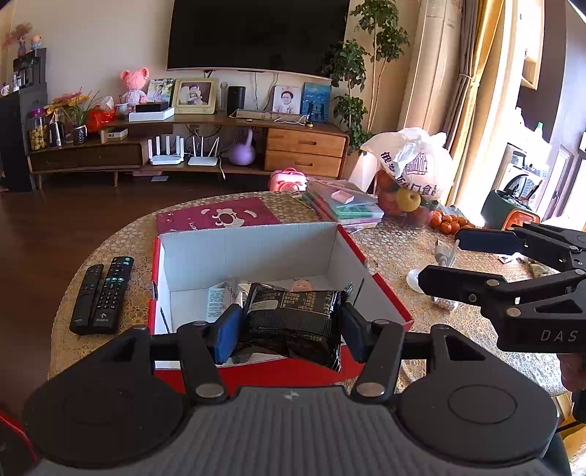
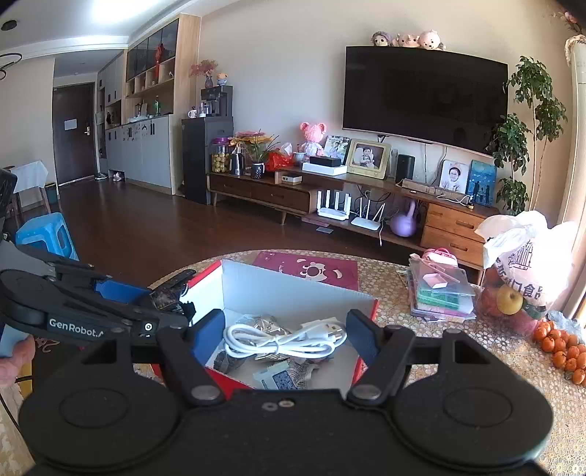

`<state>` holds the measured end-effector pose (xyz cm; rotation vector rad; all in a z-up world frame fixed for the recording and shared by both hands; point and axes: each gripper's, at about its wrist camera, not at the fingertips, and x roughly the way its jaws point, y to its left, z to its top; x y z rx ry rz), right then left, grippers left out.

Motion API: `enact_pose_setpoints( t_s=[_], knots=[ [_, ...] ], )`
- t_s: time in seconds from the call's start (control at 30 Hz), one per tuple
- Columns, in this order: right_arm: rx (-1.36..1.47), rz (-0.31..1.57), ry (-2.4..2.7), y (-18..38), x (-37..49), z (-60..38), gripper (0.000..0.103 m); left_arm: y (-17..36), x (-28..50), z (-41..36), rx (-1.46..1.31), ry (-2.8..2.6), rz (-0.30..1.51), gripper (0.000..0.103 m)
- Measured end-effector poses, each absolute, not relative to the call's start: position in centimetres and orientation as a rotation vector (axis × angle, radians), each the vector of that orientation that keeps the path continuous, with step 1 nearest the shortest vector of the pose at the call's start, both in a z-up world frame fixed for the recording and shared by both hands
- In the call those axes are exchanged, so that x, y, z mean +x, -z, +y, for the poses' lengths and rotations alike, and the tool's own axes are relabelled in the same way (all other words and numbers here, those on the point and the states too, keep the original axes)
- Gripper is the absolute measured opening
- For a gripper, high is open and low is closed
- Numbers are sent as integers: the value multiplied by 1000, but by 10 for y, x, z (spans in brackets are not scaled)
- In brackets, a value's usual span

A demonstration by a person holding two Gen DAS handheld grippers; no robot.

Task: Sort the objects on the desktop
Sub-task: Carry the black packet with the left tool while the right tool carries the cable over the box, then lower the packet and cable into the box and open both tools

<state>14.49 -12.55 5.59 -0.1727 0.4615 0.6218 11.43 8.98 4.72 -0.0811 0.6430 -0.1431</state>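
Left tool (image 1: 289, 327) clamping black packet (image 1: 293, 315), covering box (image 1: 256, 252) contents

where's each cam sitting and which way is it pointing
Left wrist: on the left gripper, facing the TV wall over the box; its fingers clamp a black packet, and the right gripper shows.
Right wrist: on the right gripper, open above a white cable; the left gripper shows.
Shared: box, TV, oranges.

Black snack packet (image 1: 293, 322) over red box (image 1: 388, 293)
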Motion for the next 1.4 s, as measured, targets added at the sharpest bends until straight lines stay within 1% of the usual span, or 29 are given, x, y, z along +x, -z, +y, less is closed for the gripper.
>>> enact_pose_setpoints(
  t_s=[0.4, 0.93, 1.4],
  knots=[
    [-203, 542, -644, -31, 183, -99, 73, -26, 164, 110, -64, 102, 694, 57],
    [-251, 685, -666, 13, 227, -75, 72, 11, 228, 115, -23, 96, 795, 57],
    [-286, 769, -679, 38, 240, -54, 72, 33, 278, 112, -13, 68, 890, 57]
  ],
)
